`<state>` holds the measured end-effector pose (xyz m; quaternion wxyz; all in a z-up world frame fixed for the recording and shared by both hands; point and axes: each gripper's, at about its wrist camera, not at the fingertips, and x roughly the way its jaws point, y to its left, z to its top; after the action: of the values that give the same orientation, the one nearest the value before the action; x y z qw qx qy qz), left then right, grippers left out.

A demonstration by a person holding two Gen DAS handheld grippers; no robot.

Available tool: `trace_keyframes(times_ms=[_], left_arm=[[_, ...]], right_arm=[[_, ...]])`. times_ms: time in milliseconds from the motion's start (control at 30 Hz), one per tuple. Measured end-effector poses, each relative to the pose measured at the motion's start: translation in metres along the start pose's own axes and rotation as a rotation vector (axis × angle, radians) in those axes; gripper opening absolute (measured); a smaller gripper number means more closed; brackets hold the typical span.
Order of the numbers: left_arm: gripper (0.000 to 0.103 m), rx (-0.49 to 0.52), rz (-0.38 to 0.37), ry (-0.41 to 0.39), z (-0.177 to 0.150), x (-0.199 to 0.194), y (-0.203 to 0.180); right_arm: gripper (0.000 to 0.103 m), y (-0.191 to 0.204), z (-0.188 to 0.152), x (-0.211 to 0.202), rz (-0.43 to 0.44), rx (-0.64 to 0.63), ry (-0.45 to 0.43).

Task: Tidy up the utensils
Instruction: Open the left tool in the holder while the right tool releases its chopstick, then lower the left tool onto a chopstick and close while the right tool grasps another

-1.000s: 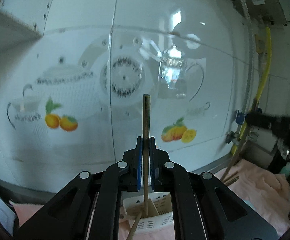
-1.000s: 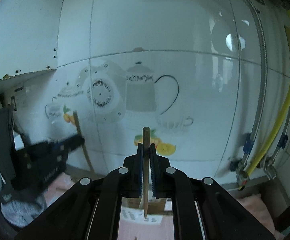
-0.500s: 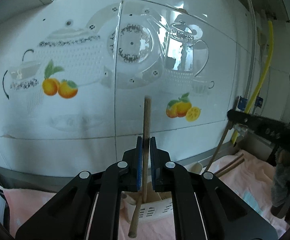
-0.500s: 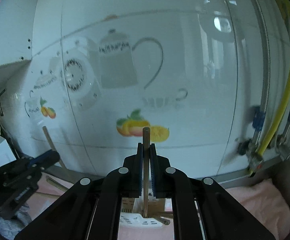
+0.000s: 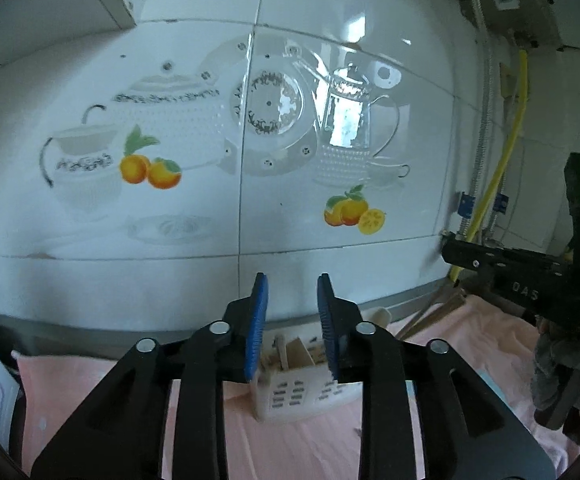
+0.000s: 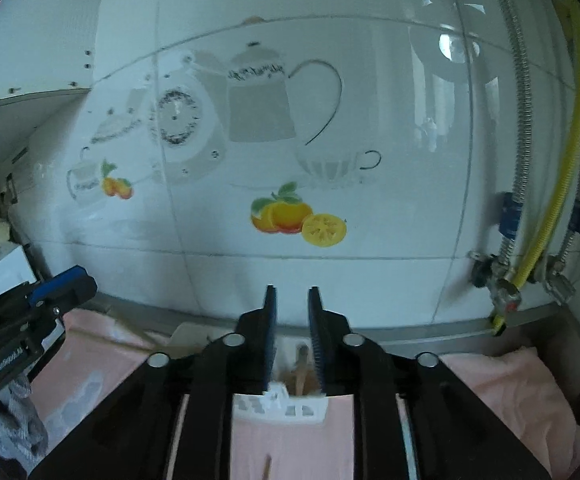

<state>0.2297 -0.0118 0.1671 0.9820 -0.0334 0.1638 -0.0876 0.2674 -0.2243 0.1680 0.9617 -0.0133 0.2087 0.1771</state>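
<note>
Utensil holder [image 5: 293, 390]: white slotted plastic, on the pink cloth [image 5: 90, 392] near the tiled wall, below both my tongs; wooden sticks stand inside [image 6: 301, 364].
Left gripper [image 5: 291, 320]: blue pads parted, holding nothing.
Right gripper [image 6: 291, 328]: likewise parted, empty.
Left view only: loose chopsticks [image 5: 429, 314] against the wall.
Right view only: yellow hose [image 6: 561, 168].

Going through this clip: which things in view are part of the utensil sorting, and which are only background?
Part of the job:
white slotted holder
wooden sticks standing in it
loose sticks on the pink cloth
left gripper, open
right gripper, open

Background:
pink cloth
tiled wall with teapot print
yellow hose
</note>
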Motion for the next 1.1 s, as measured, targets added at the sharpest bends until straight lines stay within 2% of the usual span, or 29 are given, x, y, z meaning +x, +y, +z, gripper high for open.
trace_keyframes(times_ms=[67,200,300,367,467,600,833,1100], left_arm=[[0.037,-0.003,0.002,-0.003,-0.008,-0.017,-0.001],[0.043,-0.015,0.000,0.021,-0.027,-0.042,-0.002],[0.054,-0.034,-0.009,0.044,-0.045,-0.059,-0.002],[0.057,-0.029,-0.009,0.060,-0.058,-0.070,-0.004],[0.071,-0.034,-0.007,0.084,-0.077,-0.081,-0.006],[0.079,-0.046,0.015,0.131,-0.106,-0.090,-0.006],[0.083,-0.077,0.040,0.197,-0.145,-0.098,-0.001],[0.085,-0.075,0.070,0.235,-0.170,-0.104,-0.002]], right_arm=[[0.022,0.002,-0.010,-0.013,0.005,-0.012,0.012],[0.027,0.006,-0.043,-0.036,0.019,-0.025,0.067],[0.028,0.008,-0.076,-0.048,0.032,-0.023,0.125],[0.028,0.010,-0.100,-0.056,0.042,-0.020,0.162],[0.028,0.014,-0.133,-0.066,0.041,-0.031,0.208],[0.028,0.021,-0.178,-0.072,0.048,-0.031,0.275],[0.028,0.030,-0.241,-0.069,0.069,0.002,0.373],[0.028,0.041,-0.266,-0.057,0.089,0.011,0.419]])
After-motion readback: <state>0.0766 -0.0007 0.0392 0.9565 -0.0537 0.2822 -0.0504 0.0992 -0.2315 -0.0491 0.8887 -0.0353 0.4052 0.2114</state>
